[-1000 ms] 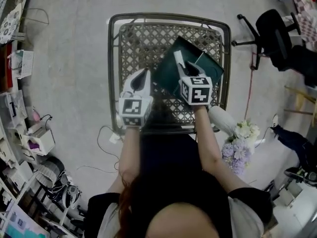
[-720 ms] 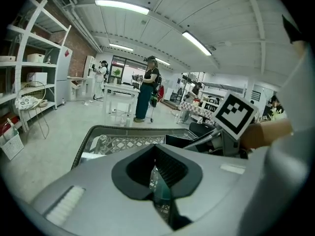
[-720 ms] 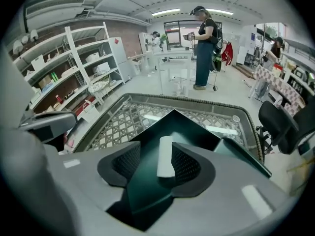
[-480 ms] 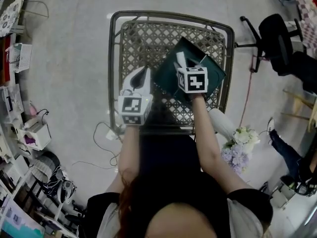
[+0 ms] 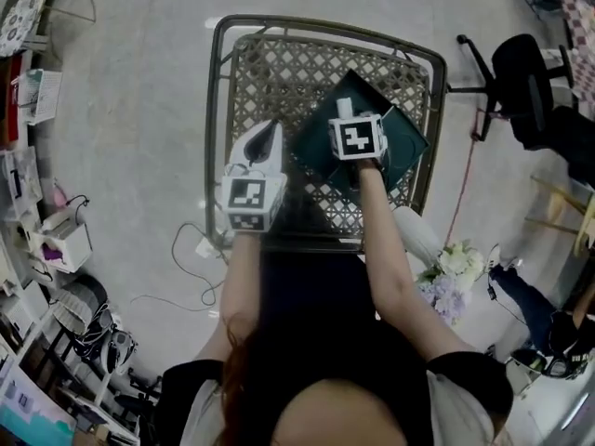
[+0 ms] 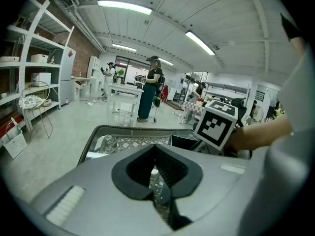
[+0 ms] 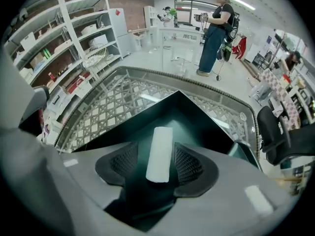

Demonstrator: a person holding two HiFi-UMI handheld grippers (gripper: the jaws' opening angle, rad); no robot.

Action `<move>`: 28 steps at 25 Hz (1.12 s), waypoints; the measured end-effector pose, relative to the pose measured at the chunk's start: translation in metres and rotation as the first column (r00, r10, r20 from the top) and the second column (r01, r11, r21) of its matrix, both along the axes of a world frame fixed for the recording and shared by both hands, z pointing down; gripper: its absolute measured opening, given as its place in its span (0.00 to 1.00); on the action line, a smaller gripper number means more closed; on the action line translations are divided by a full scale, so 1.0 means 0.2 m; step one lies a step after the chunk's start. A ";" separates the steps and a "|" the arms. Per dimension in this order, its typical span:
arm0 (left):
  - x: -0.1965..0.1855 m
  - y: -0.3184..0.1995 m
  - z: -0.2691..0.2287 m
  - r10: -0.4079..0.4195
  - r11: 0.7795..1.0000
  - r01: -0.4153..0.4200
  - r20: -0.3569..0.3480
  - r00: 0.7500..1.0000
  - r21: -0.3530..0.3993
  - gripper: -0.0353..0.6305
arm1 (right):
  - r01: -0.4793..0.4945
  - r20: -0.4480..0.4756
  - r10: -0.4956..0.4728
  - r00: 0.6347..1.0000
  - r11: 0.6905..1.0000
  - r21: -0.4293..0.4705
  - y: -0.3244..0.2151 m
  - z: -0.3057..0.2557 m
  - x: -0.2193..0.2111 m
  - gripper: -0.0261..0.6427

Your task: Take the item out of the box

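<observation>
Right gripper view: your right tongs, just opened wide, straddle the white item, ungripped.
Progress: item lies in dark box, surface's right edge.
Left tongs: closed, empty.

Right gripper tipped down, jaws just opening (item between them), left gripper closed

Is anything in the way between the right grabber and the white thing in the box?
Nothing visible. The box is open on top, and the white roll lies bare between the jaws of the right gripper, which have just been opening.
</observation>
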State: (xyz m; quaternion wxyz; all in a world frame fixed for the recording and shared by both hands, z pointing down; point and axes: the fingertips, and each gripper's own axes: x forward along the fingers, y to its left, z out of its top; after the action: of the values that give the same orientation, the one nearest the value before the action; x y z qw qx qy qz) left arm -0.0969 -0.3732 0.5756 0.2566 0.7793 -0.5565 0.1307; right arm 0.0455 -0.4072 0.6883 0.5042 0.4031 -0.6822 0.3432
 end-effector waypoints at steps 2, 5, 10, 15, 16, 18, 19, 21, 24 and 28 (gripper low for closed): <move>0.00 0.00 0.00 0.001 1.000 -0.001 0.002 1.000 0.000 0.06 | 0.025 -0.033 -0.025 0.999 0.999 -0.026 0.02 0.02 0.00 0.39; 0.00 -0.01 0.01 -0.001 1.000 0.001 0.000 1.000 -0.003 0.06 | 0.052 -0.103 -0.058 0.993 0.997 -0.061 0.03 0.04 0.01 0.39; 0.00 0.00 0.01 0.000 1.000 0.000 0.002 1.000 -0.006 0.06 | 0.149 -0.148 -0.153 0.977 0.988 -0.040 0.00 0.03 -0.04 0.38; -0.01 0.00 0.02 -0.003 1.000 0.003 0.008 1.000 -0.008 0.06 | 0.180 -0.211 -0.194 0.958 0.980 -0.084 -0.01 0.10 0.01 0.38; -0.01 0.00 0.02 -0.004 1.000 0.004 0.007 1.000 -0.008 0.06 | 0.192 -0.228 -0.210 0.951 0.976 -0.098 -0.01 0.11 0.01 0.36; -0.01 0.01 0.02 -0.004 1.000 0.004 0.008 1.000 -0.010 0.06 | 0.228 -0.259 -0.254 0.932 0.966 -0.126 0.01 0.12 0.01 0.36; 0.00 0.01 0.02 -0.002 1.000 0.002 0.009 1.000 -0.011 0.06 | 0.248 -0.273 -0.277 0.921 0.959 -0.136 0.02 0.13 0.01 0.36; 0.00 0.01 0.02 0.001 1.000 -0.001 0.011 1.000 -0.013 0.06 | 0.275 -0.295 -0.308 0.905 0.950 -0.148 0.03 0.14 0.01 0.36; 0.00 0.02 0.02 -0.001 1.000 0.001 0.014 1.000 -0.015 0.06 | 0.287 -0.295 -0.321 0.900 0.946 -0.151 0.04 0.15 0.00 0.36; 0.01 0.02 0.02 -0.002 1.000 0.003 0.017 1.000 -0.013 0.06 | 0.324 -0.345 -0.350 0.871 0.937 -0.132 0.02 0.14 0.03 0.23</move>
State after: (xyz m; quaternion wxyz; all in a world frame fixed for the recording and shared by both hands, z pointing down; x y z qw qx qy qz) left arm -0.0951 -0.3692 0.5794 0.2570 0.7758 -0.5588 0.1406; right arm 0.0517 -0.4026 0.7159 0.6875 0.3165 -0.6243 0.1934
